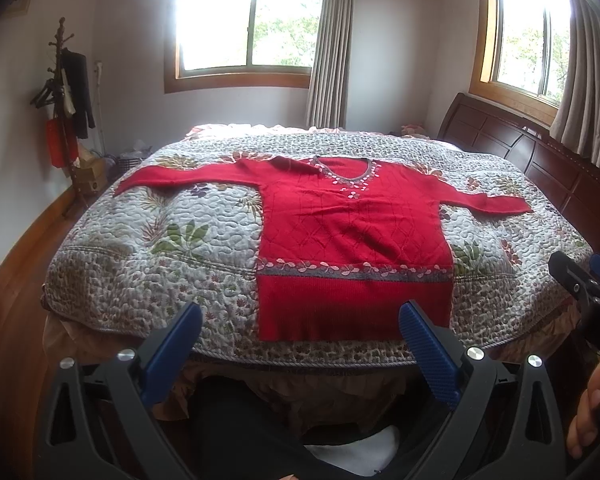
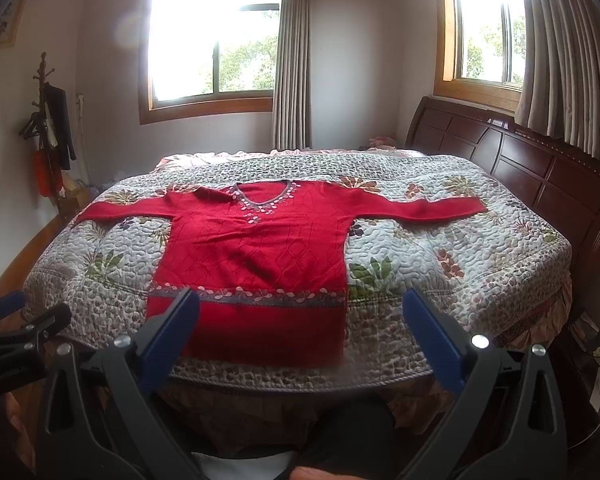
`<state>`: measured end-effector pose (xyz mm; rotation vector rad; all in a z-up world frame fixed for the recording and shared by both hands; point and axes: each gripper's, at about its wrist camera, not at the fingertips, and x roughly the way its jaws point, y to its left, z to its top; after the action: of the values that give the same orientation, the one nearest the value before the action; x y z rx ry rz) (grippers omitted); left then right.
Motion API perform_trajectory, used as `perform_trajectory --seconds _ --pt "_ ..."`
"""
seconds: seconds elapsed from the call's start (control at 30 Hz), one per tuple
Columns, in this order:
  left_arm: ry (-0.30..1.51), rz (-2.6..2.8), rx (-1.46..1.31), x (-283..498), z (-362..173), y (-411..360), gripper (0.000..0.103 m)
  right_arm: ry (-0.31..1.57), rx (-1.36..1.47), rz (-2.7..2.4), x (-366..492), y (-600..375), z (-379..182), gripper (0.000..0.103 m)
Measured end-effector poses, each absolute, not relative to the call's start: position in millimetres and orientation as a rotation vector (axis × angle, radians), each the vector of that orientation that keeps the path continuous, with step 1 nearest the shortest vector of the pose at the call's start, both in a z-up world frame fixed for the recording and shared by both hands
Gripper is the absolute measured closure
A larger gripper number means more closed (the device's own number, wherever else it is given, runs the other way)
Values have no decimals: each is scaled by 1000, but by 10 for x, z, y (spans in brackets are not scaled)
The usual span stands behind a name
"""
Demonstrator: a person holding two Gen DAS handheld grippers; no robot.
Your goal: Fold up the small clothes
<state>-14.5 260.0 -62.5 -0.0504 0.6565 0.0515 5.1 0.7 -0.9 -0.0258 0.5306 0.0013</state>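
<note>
1. Both pairs of blue-padded fingers stand spread wide with nothing between them: the left gripper (image 1: pixel 300 322) and the right gripper (image 2: pixel 302 310) each hover short of the bed's near edge, holding no cloth.
2. Left of the left gripper's fingers (image 1: pixel 182 338), only the floral quilt (image 1: pixel 140 248) shows, and farther off a coat rack (image 1: pixel 62 112) stands against the wall.
3. Beyond and between the left gripper's fingers lies the red sweater (image 1: pixel 352 232), spread flat, front up, collar away from the person, hem (image 1: pixel 354 312) nearest the fingertips and hanging slightly over the quilt's edge.
4. The left sleeve (image 1: pixel 180 178) reaches out well past the left finger; the right sleeve (image 1: pixel 488 200) runs out beyond the right finger, toward the wooden headboard (image 1: pixel 540 152).
5. In the right wrist view the sweater sits ahead and slightly left of centre, its hem partly behind the left finger; the right sleeve extends beyond the right finger (image 2: pixel 432 338).
6. Judging by the flat, unfolded garment, the task is at its start: no fold is made yet.
7. A sensible next move calls for each gripper to advance over the quilt, reach a sleeve or shoulder edge on its own side, close on 1 layer of knit, and carry it inward across the body. The knit may stretch or drag, so a low, even lift seems wise.
</note>
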Motion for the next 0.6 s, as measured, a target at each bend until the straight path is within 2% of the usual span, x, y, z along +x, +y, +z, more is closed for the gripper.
perform_trajectory --seconds 0.6 --pt "656 56 -52 -143 -634 2611 4 535 -26 -3 77 -4 -71 2"
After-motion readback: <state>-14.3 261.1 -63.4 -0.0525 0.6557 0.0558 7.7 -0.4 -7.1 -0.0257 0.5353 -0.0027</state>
